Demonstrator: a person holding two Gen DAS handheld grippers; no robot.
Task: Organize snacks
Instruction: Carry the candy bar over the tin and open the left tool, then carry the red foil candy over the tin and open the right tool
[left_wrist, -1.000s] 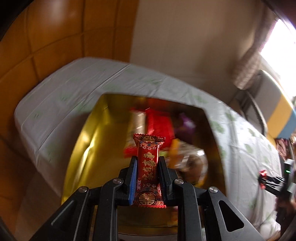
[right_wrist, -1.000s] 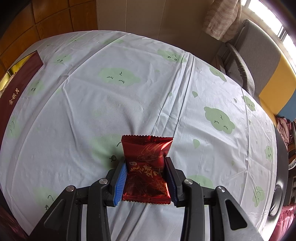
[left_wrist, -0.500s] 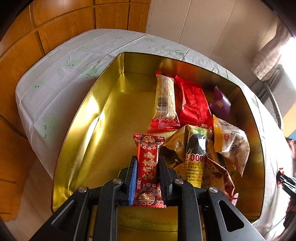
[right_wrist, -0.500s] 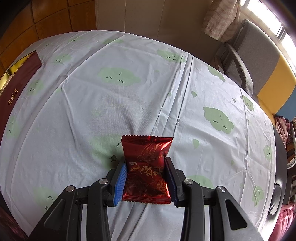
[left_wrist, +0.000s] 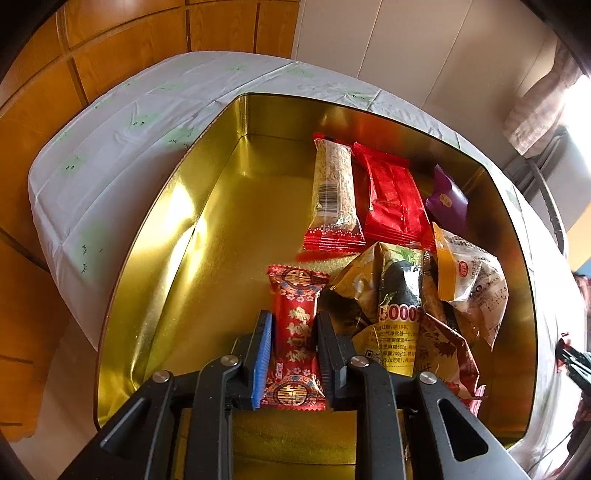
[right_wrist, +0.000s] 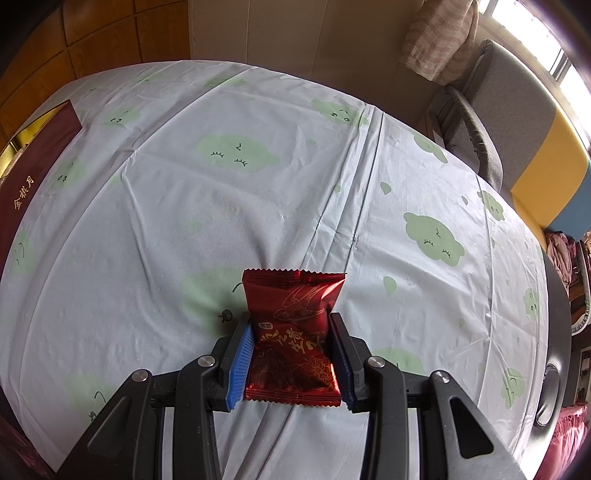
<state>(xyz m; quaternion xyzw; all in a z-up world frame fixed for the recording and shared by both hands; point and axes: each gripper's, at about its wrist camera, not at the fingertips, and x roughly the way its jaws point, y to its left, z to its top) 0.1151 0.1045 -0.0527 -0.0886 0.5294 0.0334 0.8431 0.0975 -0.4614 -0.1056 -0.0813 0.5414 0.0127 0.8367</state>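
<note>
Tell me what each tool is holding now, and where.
Left tool: red candy, by its long sides. Right tool: dark red packet, by its side edges.

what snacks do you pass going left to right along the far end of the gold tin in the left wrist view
clear-wrapped grain bar → red packet → purple packet

Left tool (left_wrist: 293, 326) lowered red candy (left_wrist: 294, 334) into tin (left_wrist: 155, 254).

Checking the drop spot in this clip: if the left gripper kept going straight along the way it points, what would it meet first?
Probably the bare gold floor of the tin, left of the snack pile. The left gripper, shut on the red candy packet, points there; the gold crumpled bag sits close on its right, and depth is unclear.
</note>
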